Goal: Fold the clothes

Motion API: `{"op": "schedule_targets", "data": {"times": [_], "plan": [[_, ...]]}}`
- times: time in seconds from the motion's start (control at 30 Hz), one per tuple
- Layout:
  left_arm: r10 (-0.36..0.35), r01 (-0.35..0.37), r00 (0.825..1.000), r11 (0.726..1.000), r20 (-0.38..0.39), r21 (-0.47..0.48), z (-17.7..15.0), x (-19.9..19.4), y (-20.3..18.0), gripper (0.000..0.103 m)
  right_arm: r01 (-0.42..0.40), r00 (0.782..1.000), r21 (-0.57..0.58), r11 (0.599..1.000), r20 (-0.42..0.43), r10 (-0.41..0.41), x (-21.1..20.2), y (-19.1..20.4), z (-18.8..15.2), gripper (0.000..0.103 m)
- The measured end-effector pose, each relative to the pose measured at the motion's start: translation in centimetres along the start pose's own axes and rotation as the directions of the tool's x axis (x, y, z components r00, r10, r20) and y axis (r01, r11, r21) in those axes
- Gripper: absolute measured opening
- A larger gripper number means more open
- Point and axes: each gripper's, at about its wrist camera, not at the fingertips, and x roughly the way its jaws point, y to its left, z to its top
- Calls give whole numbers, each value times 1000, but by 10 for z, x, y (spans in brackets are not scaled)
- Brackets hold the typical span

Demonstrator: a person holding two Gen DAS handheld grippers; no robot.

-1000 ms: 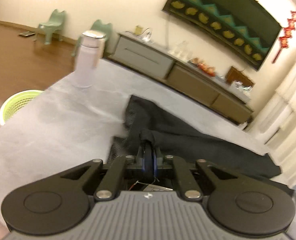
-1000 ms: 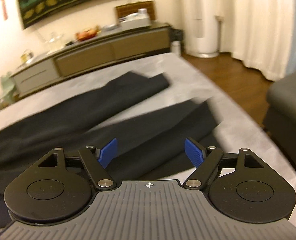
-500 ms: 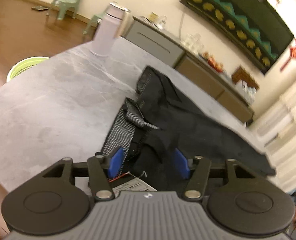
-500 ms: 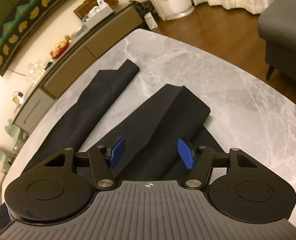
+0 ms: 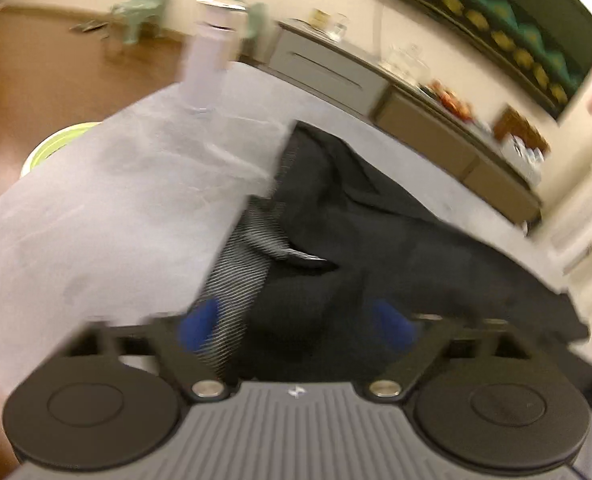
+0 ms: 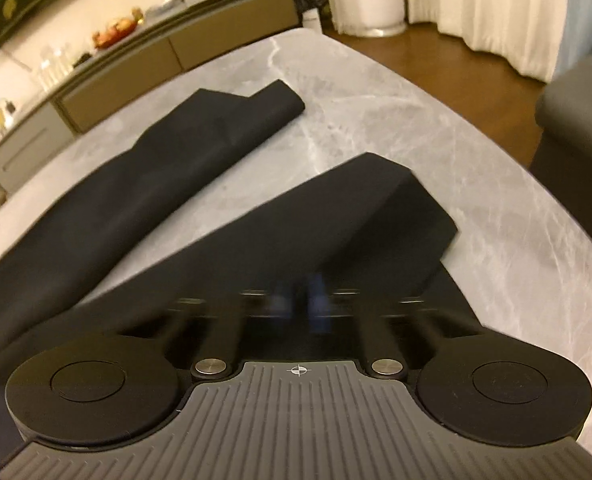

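The left gripper's (image 5: pixel 296 326) blue fingers (image 5: pixel 197 322) stand wide apart over the waist end of the black trousers (image 5: pixel 396 248), gripping nothing; the striped grey waistband lining (image 5: pixel 239 268) shows between them, turned outward. The right gripper's (image 6: pixel 300 304) fingers (image 6: pixel 318 304) are drawn almost together right over the nearer trouser leg (image 6: pixel 316 220). They are smeared by motion, and I judge they are pinching the cloth there, though I cannot see fabric actually caught between them.

The trousers lie spread on the grey marble worktop (image 6: pixel 476 184). The two legs splay apart in a V, with bare stone between them. The nearer leg's hem is doubled over itself, and the farther leg (image 6: pixel 167 176) reaches toward the sideboard. A pale bottle (image 5: pixel 211 64) stands on the worktop beyond the waist, well clear of the cloth.

If the right side does have the leg, it pays to pinch through every layer near the edge, lift just enough to clear the stone, and lay that leg squarely on the other so the seams match. The left fingers would do well to close on the waistband rather than the loose lining, holding that end steady and taut so the fold lands flat without bunching.
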Motion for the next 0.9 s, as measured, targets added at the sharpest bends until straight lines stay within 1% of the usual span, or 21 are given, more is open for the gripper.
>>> {"op": "schedule_targets", "data": {"times": [0.03, 0.07, 0.13, 0.2, 0.27, 0.3, 0.33, 0.37, 0.4, 0.43, 0.47, 0.5, 0.53, 0.57, 0.6, 0.63, 0.67, 0.7, 0.77, 0.83, 0.9], "plan": [[-6, 6, 1000, 1000, -6, 15, 12, 9, -8, 19, -3, 1000, -14, 1000, 28, 3, -3, 2, 6, 0], [-20, 20, 1000, 1000, 21, 13, 30, 12, -15, 13, -5, 998, -28, 1000, 56, 6, -7, 4, 13, 0], [-51, 51, 995, 999, 89, 5, 69, 15, -28, 11, -14, 993, -50, 999, 113, 20, -19, 6, 25, 0], [-120, 130, 977, 991, 178, -42, 107, -3, -33, 10, -41, 983, -52, 998, 174, 50, -49, 2, 34, 0], [-178, 196, 947, 980, 268, -40, 126, -33, -32, 10, -68, 969, -55, 996, 234, 80, -78, -2, 43, 0], [-198, 216, 932, 976, 303, -26, 128, -50, -30, 10, -82, 960, -58, 995, 264, 94, -92, -5, 48, 0], [-203, 219, 925, 976, 322, -15, 123, -63, -27, 10, -95, 950, -61, 994, 294, 109, -107, -7, 52, 0], [-204, 218, 922, 976, 328, -6, 114, -73, -21, 11, -108, 938, -64, 992, 323, 123, -121, -9, 57, 0], [-197, 207, 927, 978, 319, 3, 100, -79, -14, 11, -121, 926, -68, 990, 352, 138, -136, -11, 61, 0], [-170, 176, 941, 984, 293, 7, 82, -81, -5, 12, -134, 912, -72, 988, 380, 152, -151, -13, 66, 0], [-147, 150, 953, 989, 266, 8, 66, -79, 3, 13, -149, 918, -82, 985, 360, 168, -153, -15, 64, 3], [-124, 131, 965, 991, 229, -13, 50, -73, 13, 14, -168, 941, -83, 982, 282, 185, -140, -18, 54, 6], [-102, 111, 977, 993, 190, -37, 34, -66, 25, 15, -179, 959, -58, 982, 211, 188, -124, -22, 43, 18], [-86, 97, 984, 993, 154, -65, 20, -59, 37, 16, -178, 971, -25, 984, 155, 180, -108, -26, 31, 37], [-71, 82, 989, 993, 127, -81, 8, -54, 46, 18, -175, 980, 7, 985, 98, 173, -92, -30, 20, 45], [-57, 66, 993, 993, 101, -94, -4, -50, 55, 18, -169, 985, 40, 985, 41, 168, -76, -34, 9, 49], [-39, 47, 996, 994, 78, -100, -14, -46, 60, 19, -162, 986, 72, 984, -17, 163, -60, -38, -2, 49], [-32, 38, 997, 994, 65, -100, -20, -44, 63, 20, -163, 984, 111, 980, -48, 169, -48, -42, -9, 49], [-28, 33, 998, 995, 50, -98, -30, -40, 65, 22, -185, 979, 200, 962, -53, 199, -36, -52, -16, 52], [-25, 29, 999, 996, 47, -82, -32, -37, 62, 25, -198, 975, 270, 942, -48, 219, -26, -58, -17, 57], [-35, 38, 998, 998, 46, -55, -34, -37, 54, 33, -182, 979, 282, 942, -39, 201, -19, -52, -15, 60]]}}
